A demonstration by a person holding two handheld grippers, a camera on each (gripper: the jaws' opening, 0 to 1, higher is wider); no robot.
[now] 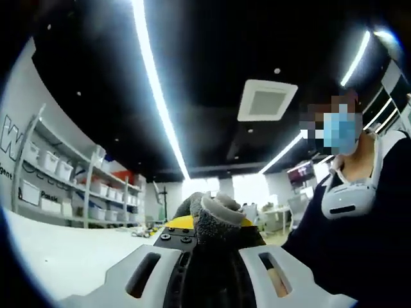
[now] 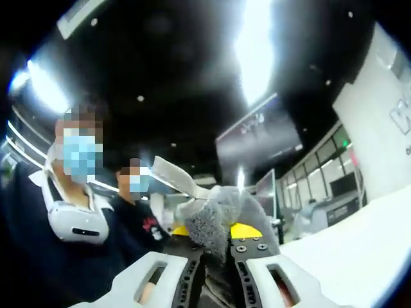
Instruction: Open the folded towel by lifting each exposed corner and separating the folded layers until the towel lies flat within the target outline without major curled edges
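- The towel (image 1: 209,218) is bunching up grey between the jaws of my left gripper (image 1: 207,256), which are closing tight on a fold of it; the cloth is sitting right in front of the camera, raised toward the ceiling.
- Left of it, shelves (image 1: 64,186) with white bins are lining the wall, and a person (image 1: 359,218) in dark clothes is standing on the right.
- In the right gripper view, my right gripper (image 2: 218,260) is pinching another grey fold of the towel (image 2: 215,221), also lifted high.
- Two people (image 2: 77,224) are standing at the left there, and a white table (image 2: 353,250) is spreading out to the right.
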